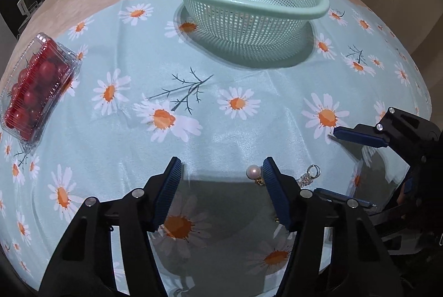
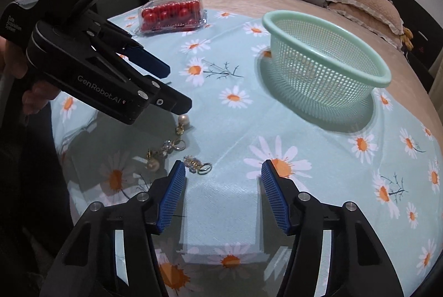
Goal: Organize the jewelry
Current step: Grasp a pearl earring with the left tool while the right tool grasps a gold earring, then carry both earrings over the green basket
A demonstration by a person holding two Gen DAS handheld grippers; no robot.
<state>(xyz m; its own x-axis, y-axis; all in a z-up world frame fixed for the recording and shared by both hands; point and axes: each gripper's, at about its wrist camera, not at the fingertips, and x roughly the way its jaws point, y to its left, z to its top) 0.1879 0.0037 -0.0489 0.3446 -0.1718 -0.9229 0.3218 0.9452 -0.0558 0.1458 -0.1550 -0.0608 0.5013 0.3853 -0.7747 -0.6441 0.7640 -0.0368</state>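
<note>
A: What is laid out, largest first?

B: A daisy-print cloth [image 2: 249,131] is spread over the bed; a mint colander basket [image 2: 326,67] is set on it, well apart from the pearl earrings [image 2: 166,147] and the crystal ring [image 2: 198,165] near the front edge.

A: And the tongs?

B: The left tongs [image 1: 221,178] are held open beside one pearl; the right tongs [image 2: 223,180] are also open, gripping nothing. One piece should be centred between the pads before closing, so the chain is not dragged.

"GenRobot.AI" on the left gripper [image 2: 177,88] body, "Data Acquisition System" on its handle
</note>
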